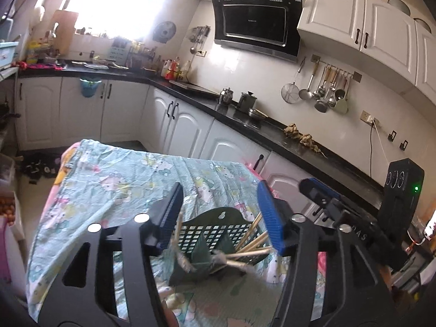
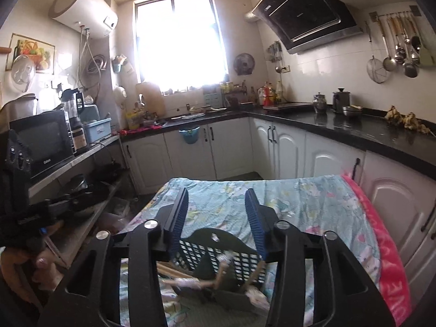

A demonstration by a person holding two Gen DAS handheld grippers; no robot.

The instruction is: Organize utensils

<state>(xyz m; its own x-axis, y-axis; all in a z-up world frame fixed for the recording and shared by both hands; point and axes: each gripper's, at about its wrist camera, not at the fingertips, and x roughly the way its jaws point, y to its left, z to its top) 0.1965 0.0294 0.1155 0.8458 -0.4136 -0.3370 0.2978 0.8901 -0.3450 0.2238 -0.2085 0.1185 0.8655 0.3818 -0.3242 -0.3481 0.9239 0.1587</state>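
Left gripper (image 1: 218,212): blue-padded jaws spread apart, nothing pinched. Dark green utensil holder (image 1: 215,231) sits low centre of the left wrist view, in the gap between the fingers; pads don't press on it. Mesh back panel upright, a divider wedge in front. Chopsticks (image 1: 252,235) lean out of the right compartment toward the right finger; a few more sticks at the left side by the left finger. Blurred metal-tipped utensils lie across the front of the holder, too smeared to identify.

Right gripper (image 2: 218,215): jaws likewise parted, empty. Same holder (image 2: 218,248) low centre of the right wrist view, between the fingers and just below the tips. Wooden sticks (image 2: 174,271) at lower left of the holder, blurred.

The right gripper shows at the right edge of the left wrist view; a hand (image 2: 30,269) holding the left unit shows at lower left of the right wrist view.

Holder rests on a table covered by a light blue cartoon-print cloth (image 1: 122,179), pink cloth (image 2: 387,248) along its right edge.

Beyond: white cabinets (image 2: 237,147), black L-shaped countertop (image 1: 245,117), ladles and a strainer on a wall rail (image 1: 324,87) mid right, black range hood (image 1: 256,24) top centre, bright window (image 2: 179,43), microwave (image 2: 43,141) mid left.
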